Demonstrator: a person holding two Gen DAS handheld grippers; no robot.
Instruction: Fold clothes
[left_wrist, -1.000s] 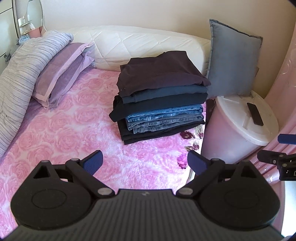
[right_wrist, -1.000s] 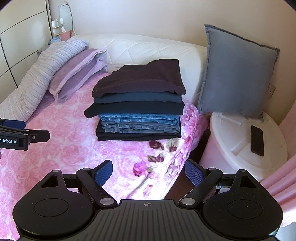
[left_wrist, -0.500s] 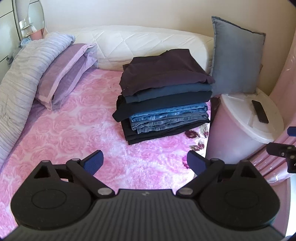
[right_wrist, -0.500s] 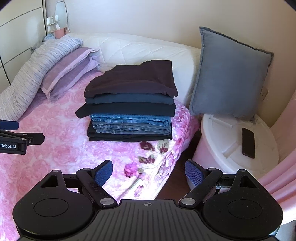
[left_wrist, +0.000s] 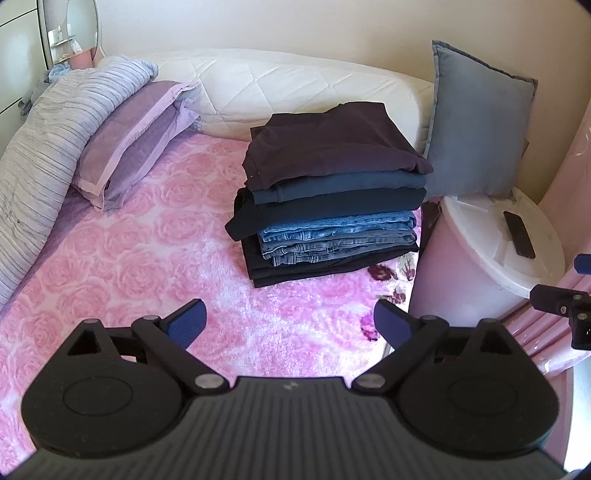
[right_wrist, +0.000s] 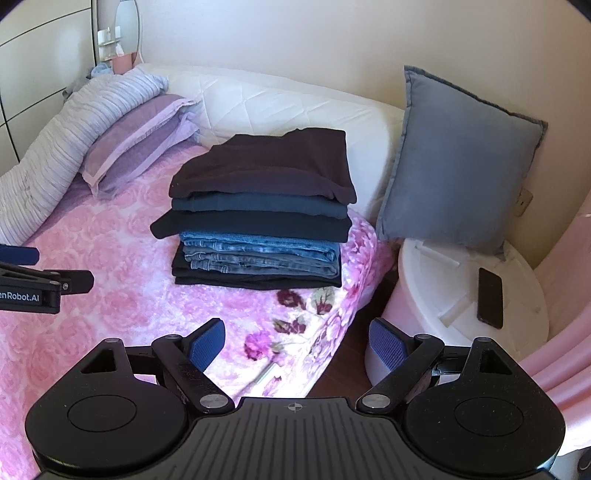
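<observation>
Both tongs are hanging empty above the pink bedspread (left_wrist: 122, 266), jaws spread wide. The left tongs (left_wrist: 290, 325) are sitting over the near middle of the bed; the right tongs (right_wrist: 295, 341) are hovering at the bed's right edge, partly over the gap beside the white bin (right_wrist: 469, 291).

The stack (left_wrist: 332, 192) of folded clothes is lying straight ahead and farther in, on the right half of the bed, close to the headboard (left_wrist: 295, 92) and just left of the grey cushion (left_wrist: 480, 129). Its long axis is running left to right across both views, with the folded edges facing the tongs. The dark top piece (right_wrist: 266, 166) is lying flat and squared over the blue jeans (right_wrist: 262, 254) lower down.

No loose garment is showing on the bedspread, so the folding is probably finished or pausing. The stack is lying slightly right of the left tongs and slightly left of the right ones, so neither looks clearly nearer. A phone (right_wrist: 490, 297) is resting on the bin lid, well clear of the stack.
</observation>
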